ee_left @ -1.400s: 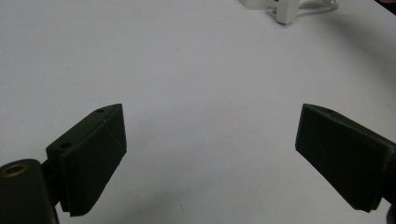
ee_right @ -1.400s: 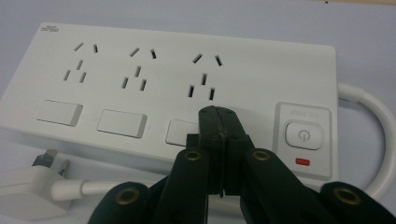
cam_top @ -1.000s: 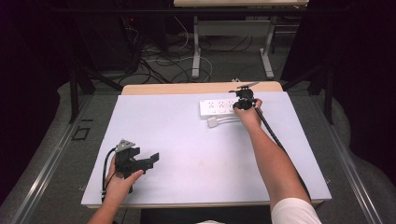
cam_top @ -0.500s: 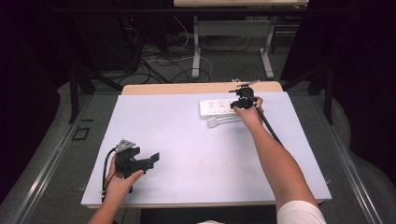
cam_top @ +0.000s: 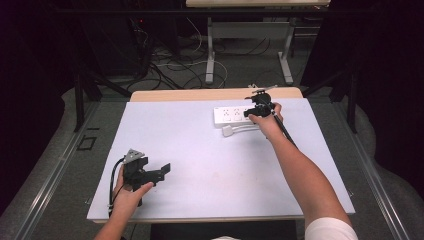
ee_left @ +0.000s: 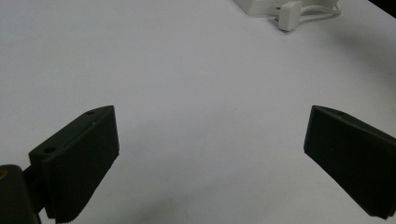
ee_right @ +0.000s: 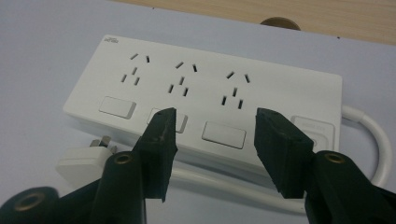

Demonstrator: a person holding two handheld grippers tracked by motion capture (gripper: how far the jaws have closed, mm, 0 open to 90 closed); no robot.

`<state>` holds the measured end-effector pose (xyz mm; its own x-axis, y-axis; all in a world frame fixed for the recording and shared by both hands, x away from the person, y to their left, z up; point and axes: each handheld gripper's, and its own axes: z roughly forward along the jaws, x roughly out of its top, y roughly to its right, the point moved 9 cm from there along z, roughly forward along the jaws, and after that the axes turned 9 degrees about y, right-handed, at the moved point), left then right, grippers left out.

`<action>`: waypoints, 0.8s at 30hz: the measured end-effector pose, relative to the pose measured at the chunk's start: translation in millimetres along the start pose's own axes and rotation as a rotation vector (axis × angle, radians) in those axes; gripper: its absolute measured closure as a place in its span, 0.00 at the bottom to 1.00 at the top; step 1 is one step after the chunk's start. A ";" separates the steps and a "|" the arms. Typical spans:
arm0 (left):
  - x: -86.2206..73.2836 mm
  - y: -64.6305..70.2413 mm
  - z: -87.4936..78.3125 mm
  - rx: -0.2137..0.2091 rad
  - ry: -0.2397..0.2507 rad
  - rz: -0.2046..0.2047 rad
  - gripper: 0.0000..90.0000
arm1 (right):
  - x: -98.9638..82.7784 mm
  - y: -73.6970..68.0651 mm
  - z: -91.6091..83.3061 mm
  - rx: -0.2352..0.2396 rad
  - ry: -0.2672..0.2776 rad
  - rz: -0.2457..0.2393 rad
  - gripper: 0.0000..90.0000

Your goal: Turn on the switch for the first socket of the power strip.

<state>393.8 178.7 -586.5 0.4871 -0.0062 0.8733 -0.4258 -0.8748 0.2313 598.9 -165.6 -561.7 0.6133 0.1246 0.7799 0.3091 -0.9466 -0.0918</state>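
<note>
Dark floor strewn with cables and the legs of another table surrounds the bench (cam_top: 200,150), a wide pale sheet over a wooden top whose bare strip shows along the far edge. Most of that surface lies bare, so the work is gathered at the far right corner.

Next in size is the power strip (cam_top: 232,115), white, lying flat near the far edge with its sockets facing up; in the right gripper view it shows three sockets, each with a rocker switch below it. Its own cord (ee_right: 373,135) loops out of one end and runs back along the near side, ending in the plug (cam_top: 228,131), which rests unplugged on the bench just beside the strip. Lying flat and face up, the strip seems placed so its switches can be reached from above.

The right gripper (ee_right: 212,135) reaches over the strip at arm's length, tilted down at the switch row. Its jaws have just been opening and now stand released, part-way apart, one over the second switch and the other by the end panel, with the third switch (ee_right: 223,136) seen between them; nothing is gripped.

The left gripper (cam_top: 150,172) rests at the near left, well apart from the strip, jaws spread wide on nothing, apparently parked out of the way.
</note>
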 end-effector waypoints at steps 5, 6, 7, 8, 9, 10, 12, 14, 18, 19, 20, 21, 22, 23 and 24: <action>-0.1 0.8 0.6 -0.005 0.004 -0.005 0.02 | 1.0 -7.7 -7.0 0.011 0.000 -0.023 0.48; -0.1 0.8 0.7 -0.006 0.004 -0.005 0.02 | 1.0 -8.9 -8.5 0.017 -0.002 -0.034 0.48; 0.0 1.1 0.9 -0.007 0.005 -0.008 0.01 | 1.7 -11.1 -10.4 0.024 0.002 -0.032 0.47; -0.3 1.2 0.6 -0.009 0.001 -0.008 0.01 | 2.6 -13.0 -12.1 0.033 0.008 -0.036 0.47; -0.4 1.2 0.6 -0.010 -0.001 -0.008 0.01 | 3.3 -15.4 -14.1 0.047 0.009 -0.033 0.47; -0.3 1.1 0.6 -0.010 -0.001 -0.009 0.01 | 4.7 -17.1 -15.5 0.055 0.021 -0.038 0.46; -0.2 1.3 0.7 -0.011 0.000 -0.012 0.01 | 6.6 -19.5 -19.4 0.068 0.029 -0.050 0.46; -0.2 1.4 0.7 -0.011 0.000 -0.012 0.01 | 8.7 -22.4 -22.8 0.079 0.041 -0.047 0.46; 0.3 1.5 1.0 -0.012 0.012 -0.016 0.01 | 10.0 -25.6 -30.7 0.094 0.046 -0.068 0.45; 0.4 1.5 0.9 -0.012 0.013 -0.018 0.01 | 9.6 -27.0 -33.0 0.100 0.043 -0.070 0.45; 0.4 1.4 0.8 -0.012 0.013 -0.019 0.01 | 8.8 -27.9 -35.3 0.106 0.037 -0.081 0.44; 0.5 1.3 0.8 -0.012 0.014 -0.019 0.01 | 8.5 -30.0 -37.0 0.111 0.039 -0.084 0.44; 0.5 1.3 0.9 -0.013 0.014 -0.020 0.01 | 8.0 -31.5 -39.4 0.111 0.037 -0.095 0.44; 0.6 1.4 0.9 -0.013 0.015 -0.021 0.01 | 7.4 -33.3 -41.5 0.113 0.036 -0.101 0.44; 0.7 1.6 0.9 -0.014 0.016 -0.022 0.01 | 6.5 -35.8 -43.5 0.119 0.035 -0.100 0.44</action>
<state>394.1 176.8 -585.9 0.4846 0.0205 0.8745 -0.4256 -0.8679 0.2562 560.2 -143.8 -526.4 0.5502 0.2046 0.8096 0.4530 -0.8876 -0.0835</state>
